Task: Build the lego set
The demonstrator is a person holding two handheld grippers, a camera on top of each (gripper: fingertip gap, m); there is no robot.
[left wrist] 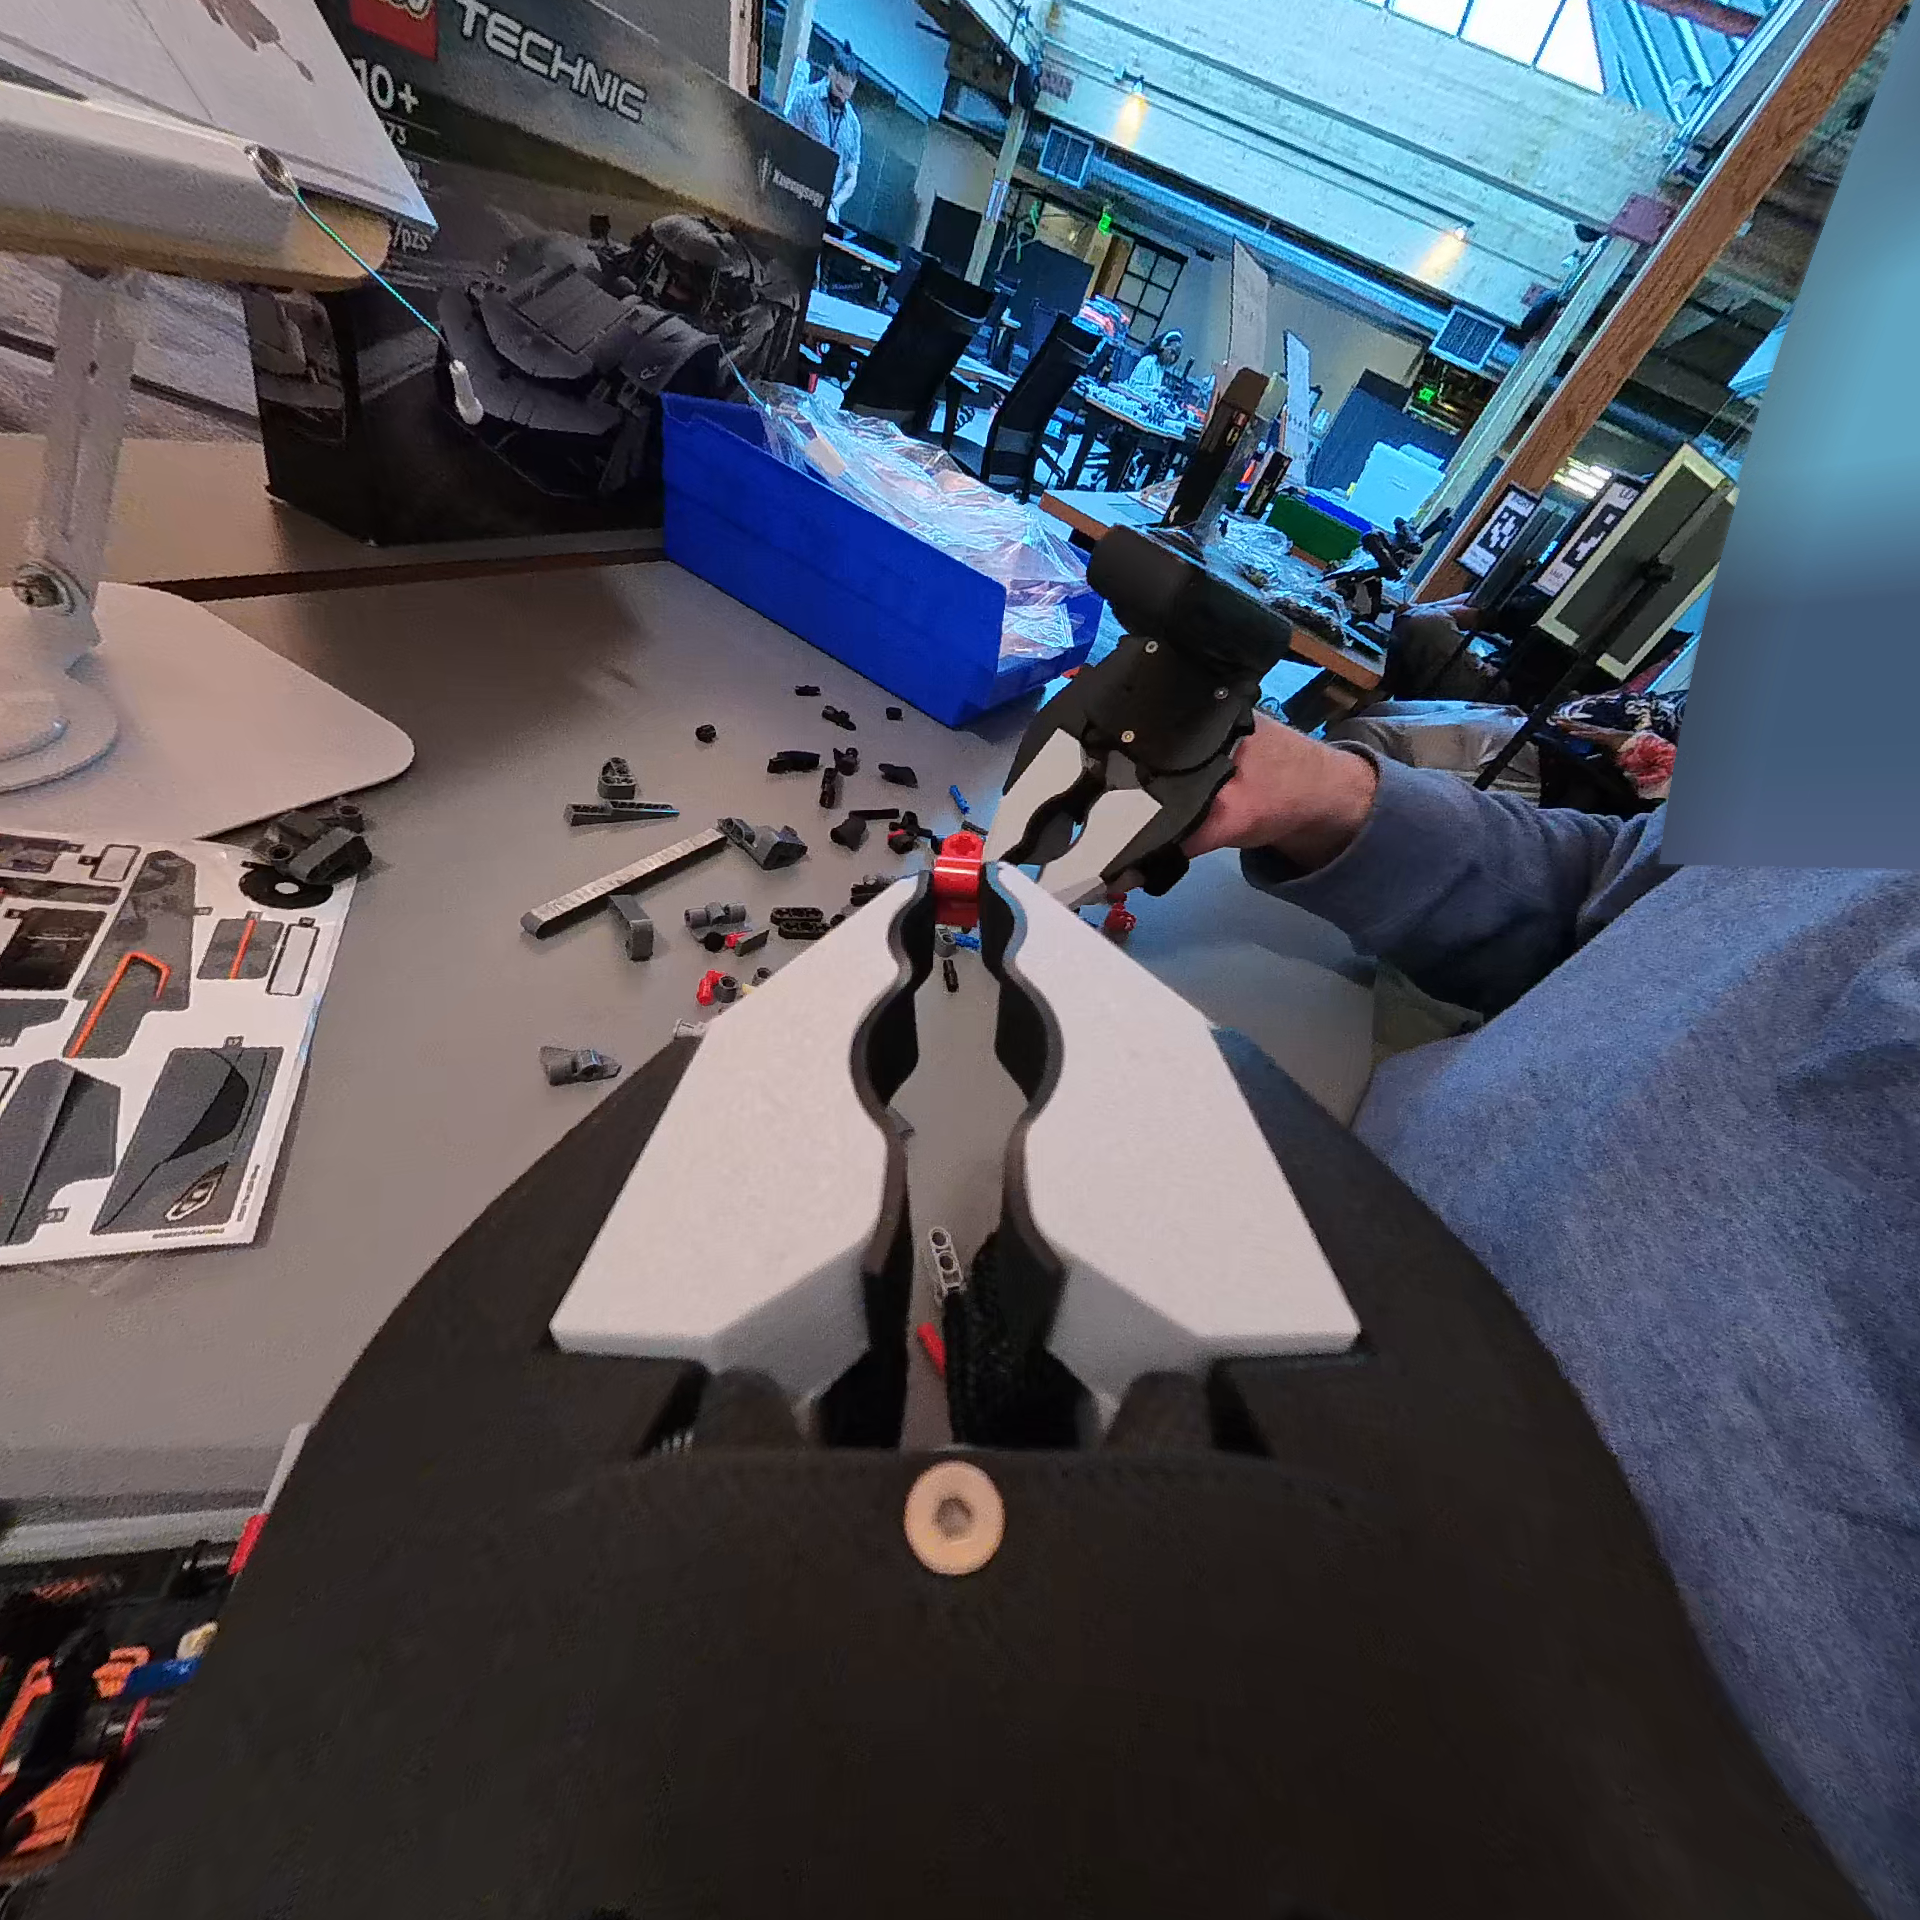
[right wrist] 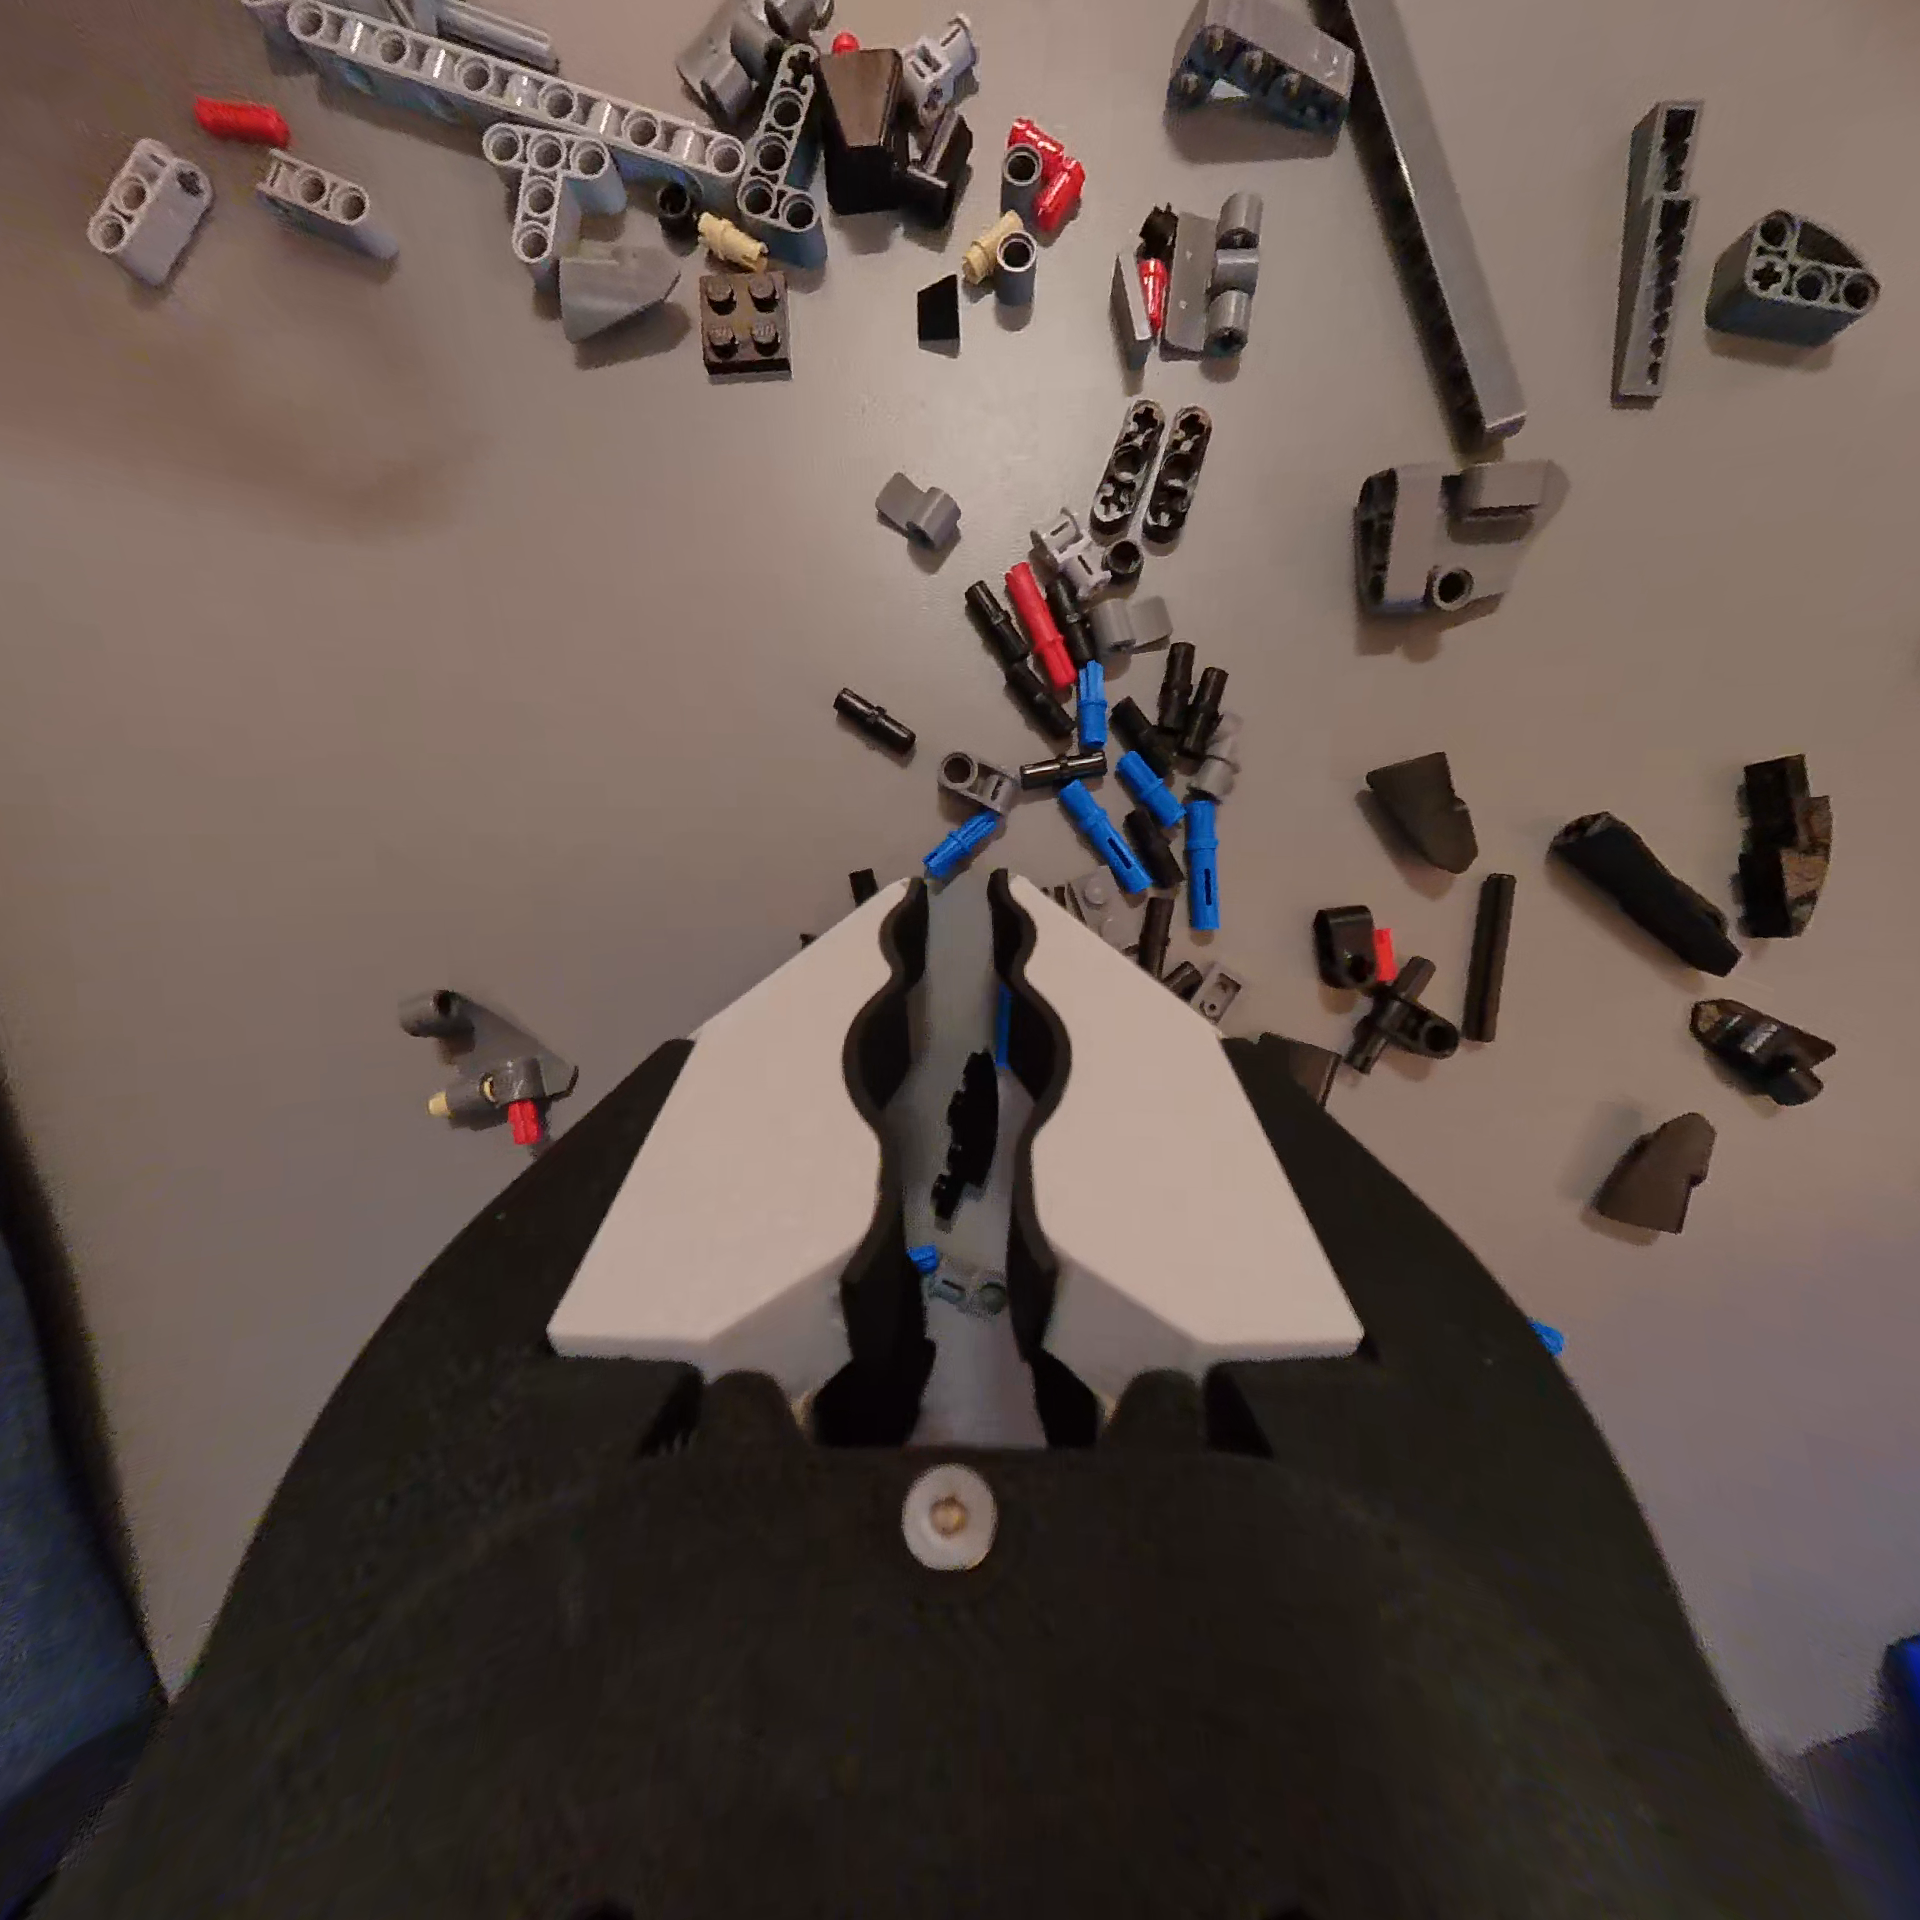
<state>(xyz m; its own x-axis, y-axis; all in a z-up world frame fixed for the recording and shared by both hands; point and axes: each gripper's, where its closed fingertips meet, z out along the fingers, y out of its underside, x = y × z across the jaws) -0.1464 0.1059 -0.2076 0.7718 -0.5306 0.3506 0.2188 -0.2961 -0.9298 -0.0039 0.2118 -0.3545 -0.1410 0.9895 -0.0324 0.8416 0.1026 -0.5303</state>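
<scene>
My left gripper [left wrist: 956, 888] is shut on a small red connector [left wrist: 956, 878], held at the fingertips above the grey table [left wrist: 499, 665]. Loose grey, black, red and blue pieces [left wrist: 727, 831] lie scattered beyond it. My right gripper [right wrist: 956, 883] points down at the table, its jaws slightly apart with nothing between them. It hovers just short of a blue pin [right wrist: 961, 840] at the edge of a cluster of blue and black pins [right wrist: 1122, 748]. The right gripper also shows in the left wrist view [left wrist: 1044, 878], held by a hand, close to the right of the red connector.
A blue bin [left wrist: 831, 561] with plastic bags and the set's dark box [left wrist: 540, 312] stand at the back. A sticker sheet [left wrist: 145, 1039] and a white stand base [left wrist: 208, 717] lie left. Long grey beams [right wrist: 520, 94] and dark panels [right wrist: 1642, 894] surround the pins. About 25 cm separates my left fingertips from my right.
</scene>
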